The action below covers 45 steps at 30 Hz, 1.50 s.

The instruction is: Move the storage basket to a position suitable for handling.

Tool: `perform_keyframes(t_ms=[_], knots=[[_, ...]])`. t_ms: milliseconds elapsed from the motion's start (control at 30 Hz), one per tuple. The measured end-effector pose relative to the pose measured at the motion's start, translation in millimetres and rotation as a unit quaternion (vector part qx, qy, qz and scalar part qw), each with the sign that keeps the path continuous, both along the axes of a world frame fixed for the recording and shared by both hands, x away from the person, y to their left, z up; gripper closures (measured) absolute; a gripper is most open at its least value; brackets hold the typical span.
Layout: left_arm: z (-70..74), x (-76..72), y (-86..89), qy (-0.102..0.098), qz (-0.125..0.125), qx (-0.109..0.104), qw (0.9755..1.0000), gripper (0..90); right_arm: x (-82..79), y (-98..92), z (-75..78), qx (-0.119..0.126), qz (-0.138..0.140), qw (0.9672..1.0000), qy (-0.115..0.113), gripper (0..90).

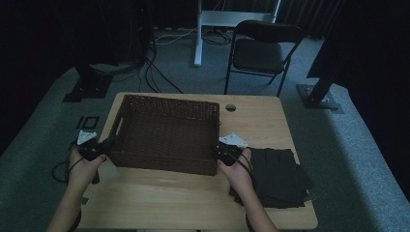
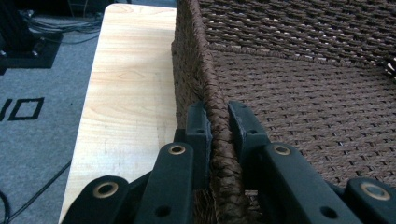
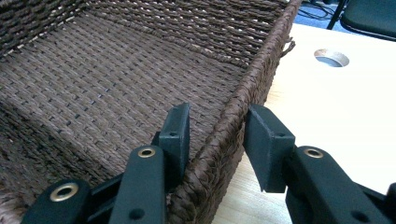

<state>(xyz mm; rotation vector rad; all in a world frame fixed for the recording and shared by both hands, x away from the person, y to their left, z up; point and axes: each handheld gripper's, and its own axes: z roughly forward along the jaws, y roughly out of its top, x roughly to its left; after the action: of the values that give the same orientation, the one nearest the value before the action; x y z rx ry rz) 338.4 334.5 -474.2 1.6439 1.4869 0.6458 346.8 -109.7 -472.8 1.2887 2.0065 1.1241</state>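
The left gripper point(image 2: 219, 119) is clenching the left rim of the brown wicker basket point(image 1: 167, 133) — both pads are pressing the braided edge at the table's point(image 1: 193, 203) nine o'clock side. The right gripper point(image 3: 217, 133) is straddling the right rim at three o'clock, its jaws standing apart with a gap beside the outer pad. Black cloths point(image 1: 278, 176) are lying at four o'clock.

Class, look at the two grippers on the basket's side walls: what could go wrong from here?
1. The right gripper straddles the basket rim, but its outer finger seems to stand off the weave, so a lift might tilt that side.
2. The left gripper pinches only the thin woven rim; it could flex or slip.
3. The black cloths lie close beside the right hand and could get dragged.
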Motion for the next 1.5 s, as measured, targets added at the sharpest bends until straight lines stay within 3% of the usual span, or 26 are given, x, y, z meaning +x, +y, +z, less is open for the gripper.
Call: perform_keyframes(t_ms=[100, 333, 567, 733, 967, 1033, 1267, 1300, 1367, 1433, 1500], knots=[[0.5, -5.7, 0.2, 0.001, 0.003, 0.007, 1.0000, 80.5, -1.6, 0.5, 0.0, 0.003, 0.002, 1.0000, 0.003, 61.8], [0.1, -26.5, 2.5, 0.001, 0.008, -0.002, 1.0000, 80.3, -12.4, 0.2, -1.3, 0.017, 0.012, 0.9998, 0.003, 61.9], [-0.1, -38.6, 2.8, 0.002, 0.007, -0.006, 1.0000, 80.1, -22.7, 0.4, -0.9, 0.014, 0.016, 0.9998, 0.004, 61.9], [-0.5, -38.7, 3.9, 0.002, 0.004, -0.012, 0.9999, 79.7, -18.8, 0.1, 1.0, 0.003, 0.022, 0.9997, 0.007, 62.0], [-0.9, -33.8, 6.3, 0.001, 0.000, -0.014, 0.9999, 79.7, -17.5, 0.4, -0.3, 0.014, 0.019, 0.9997, 0.008, 62.1], [-0.4, -33.9, 6.1, -0.001, 0.000, -0.002, 1.0000, 79.9, -19.8, 1.5, -0.4, 0.012, 0.016, 0.9998, 0.007, 62.3], [-1.0, -35.3, 11.3, 0.000, -0.007, -0.014, 0.9999, 79.4, -20.8, 3.2, -0.1, 0.022, 0.018, 0.9995, 0.010, 61.4], [-1.6, -35.2, 12.1, -0.007, -0.011, -0.015, 0.9998, 78.4, -20.1, 2.0, -0.5, 0.028, 0.019, 0.9994, 0.010, 60.6], [-3.1, -34.7, 11.1, -0.015, -0.023, -0.030, 0.9992, 63.2, -19.6, -0.5, -1.6, 0.043, 0.024, 0.9987, 0.008, 54.2], [-4.4, -34.2, 9.3, -0.017, -0.039, -0.027, 0.9987, 46.3, -19.0, -2.4, -1.3, 0.049, 0.039, 0.9981, 0.004, 47.4], [-3.0, -33.8, 9.8, -0.019, -0.044, -0.014, 0.9988, 41.0, -18.1, -3.4, 0.8, 0.046, 0.048, 0.9978, -0.005, 41.3]])
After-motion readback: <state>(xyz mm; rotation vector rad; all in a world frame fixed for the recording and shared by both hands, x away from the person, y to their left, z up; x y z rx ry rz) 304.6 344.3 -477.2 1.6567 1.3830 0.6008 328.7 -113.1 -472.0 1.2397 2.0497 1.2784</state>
